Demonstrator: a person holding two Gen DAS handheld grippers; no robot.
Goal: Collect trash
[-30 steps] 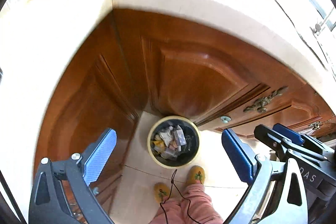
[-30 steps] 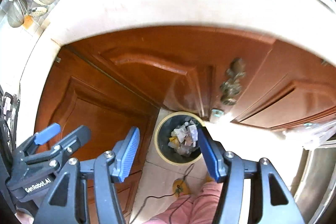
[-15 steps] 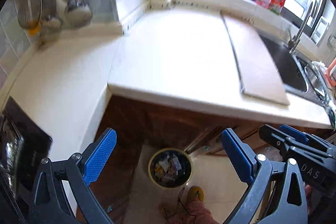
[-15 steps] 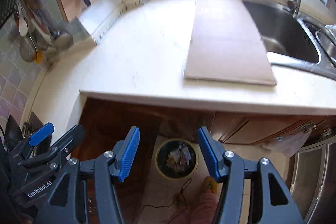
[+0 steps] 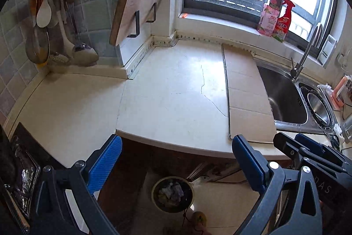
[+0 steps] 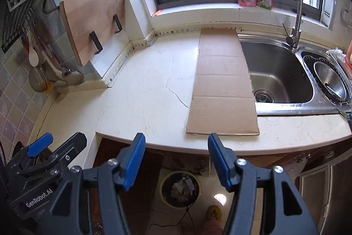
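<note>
I hold my left gripper [image 5: 177, 160] tilted downward over the front edge of the cream stone countertop [image 5: 171, 91]. Its blue-padded fingers [image 5: 105, 163] stand wide apart with nothing between them. My right gripper [image 6: 176, 155] is tilted the same way just beside it, its blue pads [image 6: 134, 160] parted to a moderate gap and likewise empty; in the left wrist view its dark body shows at the right edge, so the two grippers are side by side and close.

Down on the pale tiled floor, framed between my fingers in both views, stands the round yellow-rimmed trash bin [image 6: 180, 191], filled with crumpled paper and wrappers [image 6: 183, 187]. It sits just in front of the brown wooden cabinet doors [image 6: 286, 158] under the counter. Near it I see a yellow slipper [image 6: 214, 211] and a bit of pink trouser leg at the bottom edge.

On the countertop a flat strip of brown corrugated cardboard [image 6: 222, 85] lies beside the stainless steel sink [image 6: 277, 67], its right edge touching the sink rim. I cannot make out any loose trash on the counter.
</note>
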